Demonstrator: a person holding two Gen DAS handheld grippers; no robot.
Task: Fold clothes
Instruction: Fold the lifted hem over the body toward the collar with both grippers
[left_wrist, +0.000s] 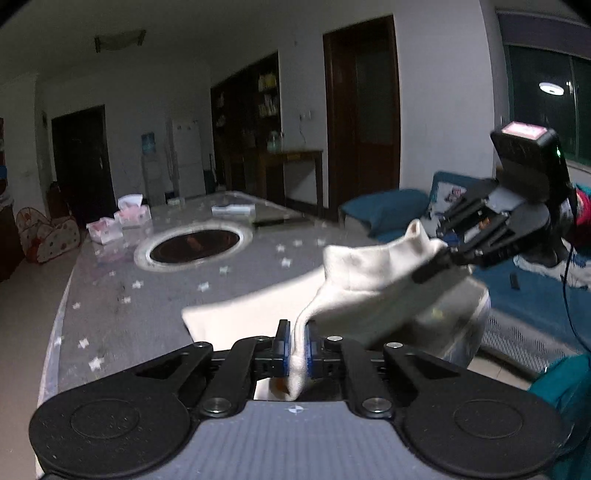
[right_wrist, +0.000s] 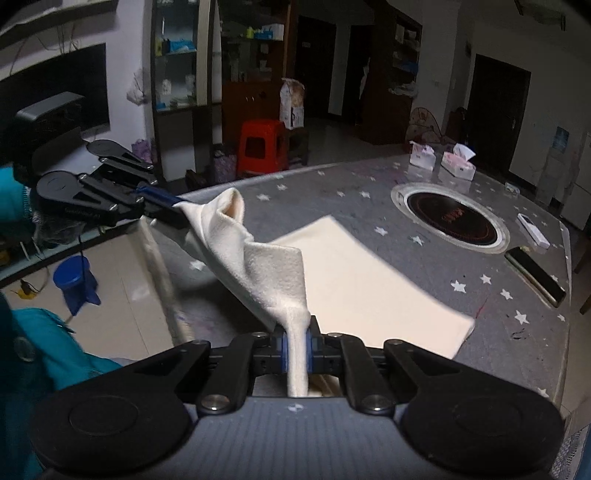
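Cloth (right_wrist: 347, 280) btwn jaws, hob (right_wrist: 451, 218) beyond

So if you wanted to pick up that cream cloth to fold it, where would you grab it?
Probably at the two near corners, as now: the left gripper and right gripper each pinch a bunched corner of the cream cloth. Its far part lies flat on the starred table, offering no raised fold, so coming from the near edge, where the fabric lifts freely, looks easiest.
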